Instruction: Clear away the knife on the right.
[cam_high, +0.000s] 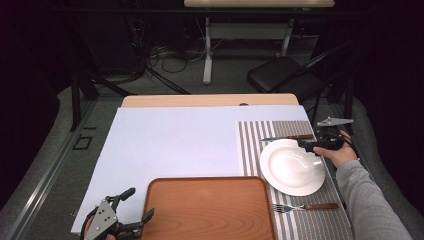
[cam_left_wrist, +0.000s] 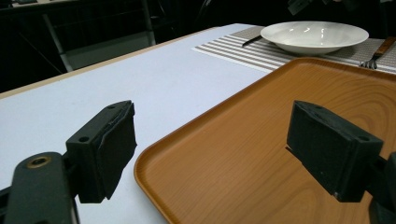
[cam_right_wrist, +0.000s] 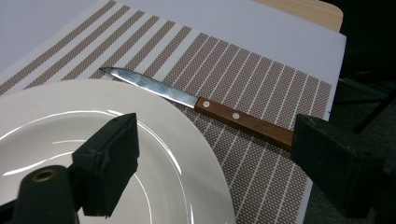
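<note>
A white plate sits on a striped placemat at the right of the table. Behind it lies a knife with a wooden handle; a fork lies in front. My right gripper hovers at the plate's far right rim, jaws open and nothing between them. In the right gripper view one jaw hangs over the plate and the other beside the knife handle's end. My left gripper stands open at the near left corner of the wooden tray, straddling the tray's rim.
A white sheet covers most of the tabletop. A black chair and table legs stand beyond the far edge. The plate, knife and fork are far off in the left gripper view.
</note>
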